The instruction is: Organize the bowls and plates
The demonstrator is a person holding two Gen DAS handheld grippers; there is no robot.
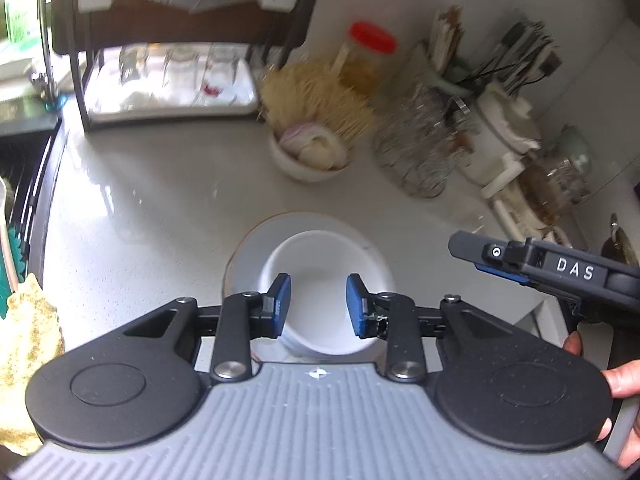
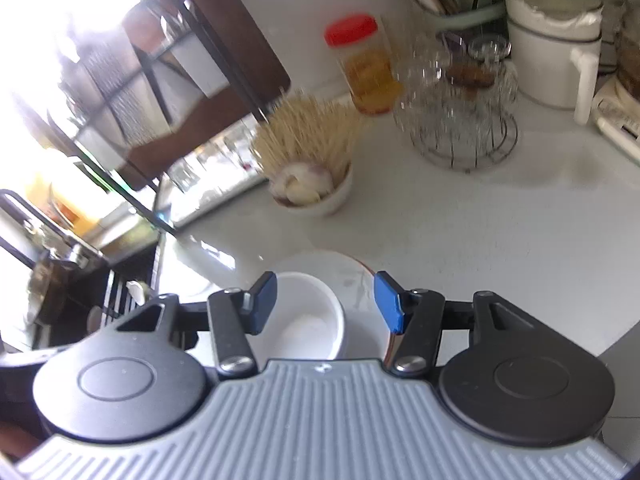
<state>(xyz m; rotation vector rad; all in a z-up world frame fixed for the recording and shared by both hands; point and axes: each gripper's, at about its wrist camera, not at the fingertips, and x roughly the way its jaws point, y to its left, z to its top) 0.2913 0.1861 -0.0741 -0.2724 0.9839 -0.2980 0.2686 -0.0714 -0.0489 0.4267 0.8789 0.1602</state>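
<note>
A white bowl sits inside a plate near the front edge of the tabletop; the stacking of these two looks done, so the step in hand is probably taking hold of the pair, or of the bowl alone, to carry it to storage. The left gripper hangs just over the bowl with its jaws parted moderately and nothing between them; the right gripper hovers over the same stack, jaws wider apart and likewise empty, its right pad above the plate's reddish rim. The next move calls for lowering one pair of jaws astride a rim and closing firmly, since glazed ware may slip. Toward the back edge stand a small bowl of garlic with a sheaf of thin sticks, a red-capped jar, a wire rack of glasses and a white lidded pot; a dish rack occupies the back left corner. None crowds the stack; the two grippers, close together, may hinder each other.
</note>
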